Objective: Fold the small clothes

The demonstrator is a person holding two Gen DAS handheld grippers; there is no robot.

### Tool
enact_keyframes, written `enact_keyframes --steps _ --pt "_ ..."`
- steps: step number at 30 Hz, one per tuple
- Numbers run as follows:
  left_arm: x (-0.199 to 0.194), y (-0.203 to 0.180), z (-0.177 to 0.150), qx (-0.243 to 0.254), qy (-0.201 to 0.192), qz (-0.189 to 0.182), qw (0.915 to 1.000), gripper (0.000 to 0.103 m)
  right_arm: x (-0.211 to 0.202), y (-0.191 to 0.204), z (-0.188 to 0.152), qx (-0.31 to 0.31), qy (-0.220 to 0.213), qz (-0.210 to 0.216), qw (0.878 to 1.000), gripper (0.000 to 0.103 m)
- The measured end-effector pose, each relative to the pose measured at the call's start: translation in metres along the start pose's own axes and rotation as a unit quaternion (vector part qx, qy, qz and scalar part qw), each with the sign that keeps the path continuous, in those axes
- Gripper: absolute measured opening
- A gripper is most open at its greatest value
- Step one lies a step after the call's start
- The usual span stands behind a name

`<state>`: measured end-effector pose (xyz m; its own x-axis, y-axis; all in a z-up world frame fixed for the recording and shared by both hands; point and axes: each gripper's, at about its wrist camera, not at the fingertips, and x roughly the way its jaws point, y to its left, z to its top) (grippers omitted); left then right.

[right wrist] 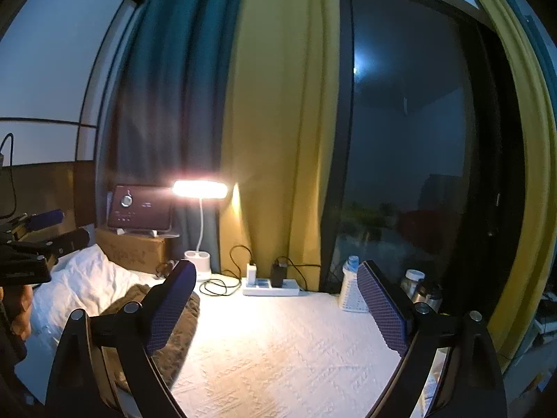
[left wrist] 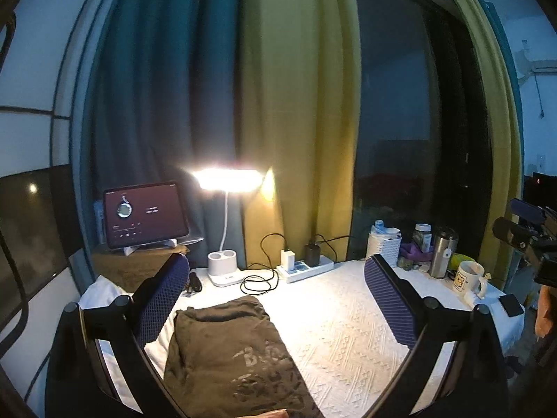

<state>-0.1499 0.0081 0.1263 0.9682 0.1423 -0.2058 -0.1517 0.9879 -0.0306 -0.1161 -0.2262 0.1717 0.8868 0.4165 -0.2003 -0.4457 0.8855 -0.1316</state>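
The fingers of both the left gripper (left wrist: 276,296) and right gripper (right wrist: 276,308) stand wide apart, empty. The folded brown printed garment (left wrist: 226,355) lies on the white textured surface (left wrist: 348,331). A careless pass low over it could, I judge, snag and undo the fold.

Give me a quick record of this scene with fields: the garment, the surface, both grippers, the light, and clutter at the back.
garment: folded brown printed cloth, lying flat
surface: white textured tablecloth
left gripper: open, empty, above the cloth
right gripper: open, empty
light: white desk lamp, on
back left: tablet on a stand
back middle: white power strip
back right: white mug, steel flask
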Motion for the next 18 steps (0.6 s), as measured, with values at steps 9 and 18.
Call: enact_keyframes --steps 9,18 --pt "0.008 0.020 -0.019 -0.018 0.019 0.010 0.9996 0.101 0.020 0.014 -0.013 -0.007 0.034 0.008 0.999 0.095" --pt "0.010 0.024 -0.025 -0.020 0.025 0.012 0.9994 0.101 0.037 0.014 -0.027 0.002 0.061 0.007 0.998 0.095"
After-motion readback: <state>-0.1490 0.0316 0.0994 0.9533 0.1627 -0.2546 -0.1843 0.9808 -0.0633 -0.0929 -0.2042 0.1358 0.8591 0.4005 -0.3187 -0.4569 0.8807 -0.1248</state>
